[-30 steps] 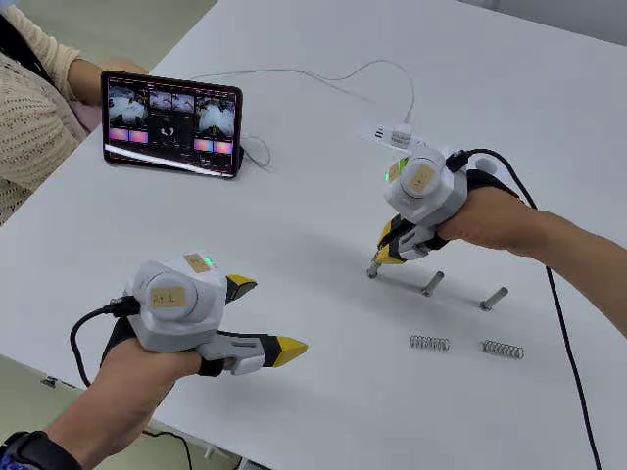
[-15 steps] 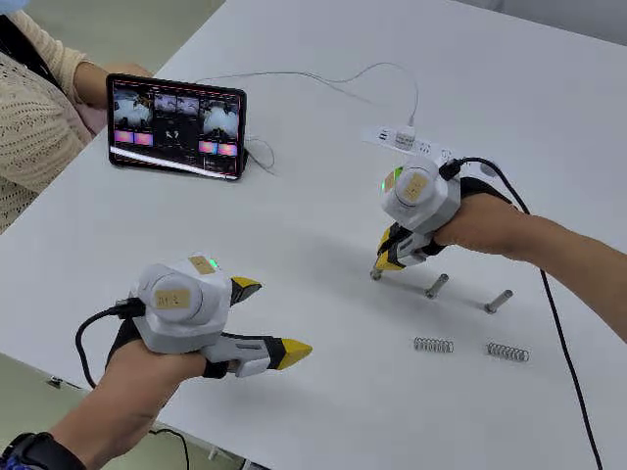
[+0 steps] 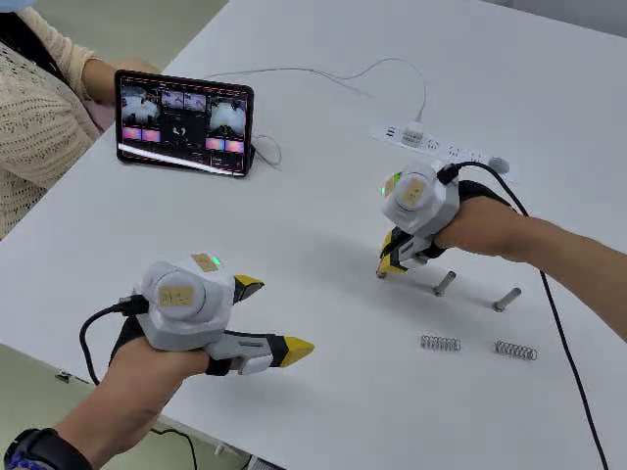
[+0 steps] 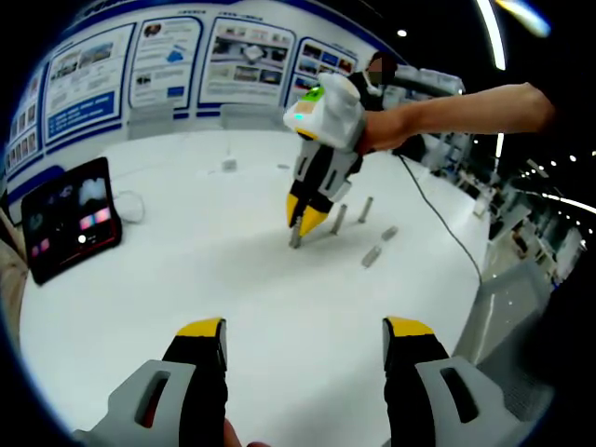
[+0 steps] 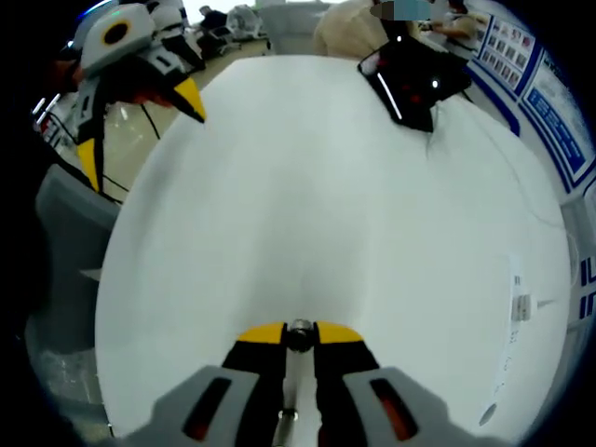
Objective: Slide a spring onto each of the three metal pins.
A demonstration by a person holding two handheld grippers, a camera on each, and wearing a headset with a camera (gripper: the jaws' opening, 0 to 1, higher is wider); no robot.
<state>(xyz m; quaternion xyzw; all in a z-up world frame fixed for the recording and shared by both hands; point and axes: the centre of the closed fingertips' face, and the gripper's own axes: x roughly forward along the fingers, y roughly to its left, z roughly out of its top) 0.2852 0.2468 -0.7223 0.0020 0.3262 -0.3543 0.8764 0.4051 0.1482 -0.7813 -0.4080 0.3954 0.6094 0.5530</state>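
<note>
The right gripper has come down a little along the leftmost metal pin, so that less of the pin shows below the jaws. Its body now stands more upright above the jaws.

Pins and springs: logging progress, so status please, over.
Right gripper shut on leftmost pin. Left gripper open, apart. Two springs loose on table, other two pins bare. Nothing in the way.
</note>
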